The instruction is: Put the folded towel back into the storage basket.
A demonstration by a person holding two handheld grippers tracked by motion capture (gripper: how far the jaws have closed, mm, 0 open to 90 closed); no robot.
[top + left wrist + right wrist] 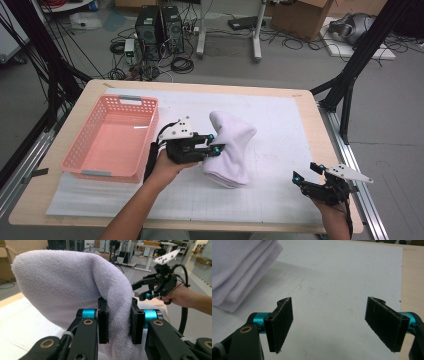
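Now: left gripper (117, 323) fingers pinch white towel (227, 145) fold | right gripper (334, 326) fingers wide, towel apparently well apart

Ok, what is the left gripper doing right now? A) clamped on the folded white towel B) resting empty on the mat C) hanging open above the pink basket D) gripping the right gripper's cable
A: the left gripper has both pads pressed into the white towel, whose fold bunches between its jaws.

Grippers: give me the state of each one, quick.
Left gripper: closed on a fold of the white towel, lifting it off the table.
Right gripper: open, nothing between its fingers, off to the side of the towel.
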